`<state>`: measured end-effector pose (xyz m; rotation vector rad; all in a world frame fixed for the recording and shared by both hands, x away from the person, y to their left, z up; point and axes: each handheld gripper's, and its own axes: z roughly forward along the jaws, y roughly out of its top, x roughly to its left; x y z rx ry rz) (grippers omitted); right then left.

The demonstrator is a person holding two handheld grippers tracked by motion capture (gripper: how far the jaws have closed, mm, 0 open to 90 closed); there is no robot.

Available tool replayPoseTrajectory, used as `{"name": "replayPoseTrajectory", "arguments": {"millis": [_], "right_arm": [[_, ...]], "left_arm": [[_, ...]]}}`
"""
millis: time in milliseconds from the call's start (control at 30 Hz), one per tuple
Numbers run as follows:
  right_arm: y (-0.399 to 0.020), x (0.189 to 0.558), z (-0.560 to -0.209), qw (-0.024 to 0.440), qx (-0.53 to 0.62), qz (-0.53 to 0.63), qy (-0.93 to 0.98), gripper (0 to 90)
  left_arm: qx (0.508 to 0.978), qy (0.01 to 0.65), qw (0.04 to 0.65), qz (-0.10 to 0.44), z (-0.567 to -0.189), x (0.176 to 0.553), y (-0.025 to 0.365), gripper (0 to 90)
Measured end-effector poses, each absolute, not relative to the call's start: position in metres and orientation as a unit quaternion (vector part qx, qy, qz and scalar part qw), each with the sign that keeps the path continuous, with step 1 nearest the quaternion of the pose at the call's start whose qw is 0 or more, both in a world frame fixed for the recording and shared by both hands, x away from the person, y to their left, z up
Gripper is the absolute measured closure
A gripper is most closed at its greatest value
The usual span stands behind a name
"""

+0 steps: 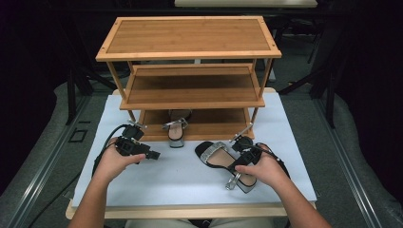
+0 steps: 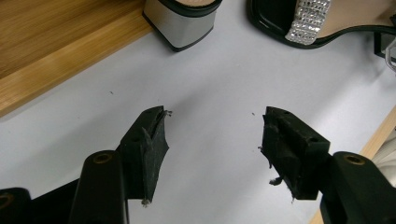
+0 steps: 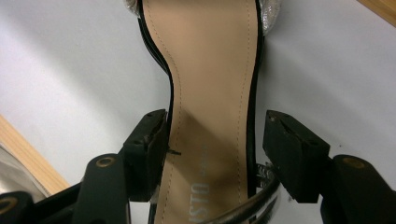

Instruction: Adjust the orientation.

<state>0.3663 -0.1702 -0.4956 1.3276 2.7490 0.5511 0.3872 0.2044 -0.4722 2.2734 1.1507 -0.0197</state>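
Two hand-held grippers stand wide: the right hand-held gripper straddles the sandal ungripped, the left hand-held gripper empty. Close squarely across the insole before lifting.

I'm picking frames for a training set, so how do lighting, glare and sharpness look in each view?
High view: soft and low in detail, the white table evenly lit, the surroundings nearly black. Left gripper view: sharp on the left tool, with faint shadows on the table. Right gripper view: the sandal between the right tool's open jaws is clear, with mild glare on its silver strap.
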Motion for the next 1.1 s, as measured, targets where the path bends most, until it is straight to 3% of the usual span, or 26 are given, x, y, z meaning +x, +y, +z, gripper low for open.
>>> {"name": "replayPoseTrajectory", "arguments": {"millis": [600,1100], "right_arm": [[-0.163,0.376,-0.509,-0.014,0.436,0.147,0.888,39.7],[-0.166,0.373,-0.507,0.004,0.438,0.147,0.887,41.9]], "left_arm": [[0.851,0.436,0.291,-0.005,-0.473,0.388,0.208,39.7],[0.85,0.438,0.293,-0.005,-0.473,0.388,0.209,39.8]]}}
